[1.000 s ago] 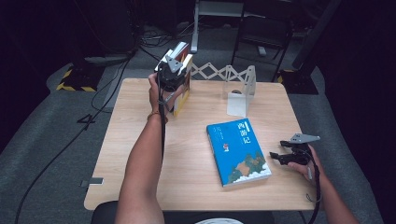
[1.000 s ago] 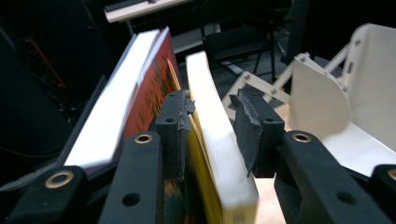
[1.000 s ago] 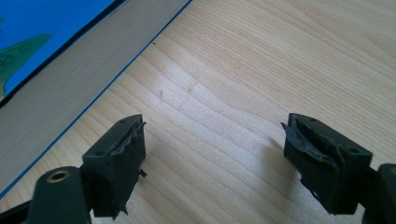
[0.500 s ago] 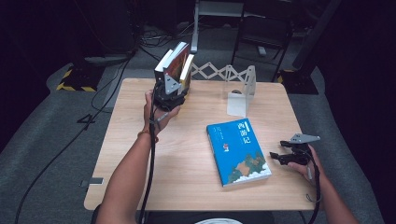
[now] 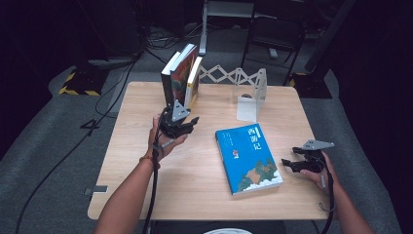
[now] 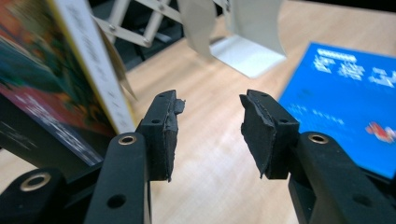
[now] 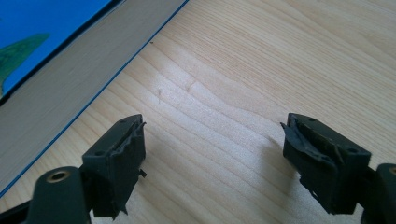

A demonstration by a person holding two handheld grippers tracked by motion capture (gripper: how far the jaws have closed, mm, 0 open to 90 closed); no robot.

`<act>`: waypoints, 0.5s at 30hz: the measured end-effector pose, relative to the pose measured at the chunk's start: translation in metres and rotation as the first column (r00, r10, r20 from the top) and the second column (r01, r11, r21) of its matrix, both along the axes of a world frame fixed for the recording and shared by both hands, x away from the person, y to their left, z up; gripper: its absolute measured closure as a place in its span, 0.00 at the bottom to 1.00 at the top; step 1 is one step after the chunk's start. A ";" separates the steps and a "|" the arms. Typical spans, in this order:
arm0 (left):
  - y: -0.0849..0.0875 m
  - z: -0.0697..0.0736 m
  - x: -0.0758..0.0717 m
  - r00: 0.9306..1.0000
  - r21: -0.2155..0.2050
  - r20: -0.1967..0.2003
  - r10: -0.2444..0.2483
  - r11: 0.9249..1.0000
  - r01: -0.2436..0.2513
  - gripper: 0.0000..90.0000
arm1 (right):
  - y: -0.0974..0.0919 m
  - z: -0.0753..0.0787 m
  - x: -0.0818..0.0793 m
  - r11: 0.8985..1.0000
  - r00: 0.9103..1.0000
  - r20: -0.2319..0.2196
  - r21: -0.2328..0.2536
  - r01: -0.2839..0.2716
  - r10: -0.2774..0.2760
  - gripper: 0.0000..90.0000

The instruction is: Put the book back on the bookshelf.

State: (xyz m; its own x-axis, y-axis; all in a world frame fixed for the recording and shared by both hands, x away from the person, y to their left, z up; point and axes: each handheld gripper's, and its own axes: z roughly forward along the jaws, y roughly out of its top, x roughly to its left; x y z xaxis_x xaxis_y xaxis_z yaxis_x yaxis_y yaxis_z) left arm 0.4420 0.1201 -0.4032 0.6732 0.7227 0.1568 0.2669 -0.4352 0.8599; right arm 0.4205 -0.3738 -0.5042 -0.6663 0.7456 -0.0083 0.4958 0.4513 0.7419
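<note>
We noted the left gripper (image 5: 184, 127), jaws just opening and empty, left of the flat blue book (image 5: 249, 157); the right gripper (image 5: 293, 165), apart, sat nearer.

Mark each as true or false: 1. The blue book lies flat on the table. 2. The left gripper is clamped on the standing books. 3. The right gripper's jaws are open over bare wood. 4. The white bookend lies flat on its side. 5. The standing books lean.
1. True: the blue book lies flat on the table.
2. False: the left gripper is open with nothing between its jaws, which have just been opening; the standing books are beside it.
3. True: the right gripper is open and holds nothing.
4. False: the bookend stands upright.
5. True.
</note>
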 end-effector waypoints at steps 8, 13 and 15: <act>-0.002 -0.022 -0.024 0.995 0.059 -0.068 -0.066 0.996 0.070 0.60 | 0.000 0.000 0.000 1.000 1.000 0.001 0.001 0.002 -0.002 0.24; -0.001 -0.035 -0.035 0.991 0.084 -0.107 -0.085 0.992 0.094 0.59 | 0.000 0.000 0.000 1.000 1.000 0.001 0.000 0.003 -0.003 0.24; -0.001 -0.039 -0.038 0.987 0.100 -0.125 -0.100 0.989 0.112 0.60 | 0.000 0.000 0.000 1.000 1.000 -0.001 0.000 0.005 -0.005 0.25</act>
State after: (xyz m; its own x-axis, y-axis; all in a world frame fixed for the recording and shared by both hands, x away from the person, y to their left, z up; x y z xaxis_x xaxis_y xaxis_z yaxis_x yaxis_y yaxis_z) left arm 0.4039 0.1195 -0.4426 0.7635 0.6298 0.1428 0.3123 -0.5536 0.7720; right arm 0.4201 -0.3736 -0.5038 -0.6626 0.7489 -0.0074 0.4988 0.4487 0.7415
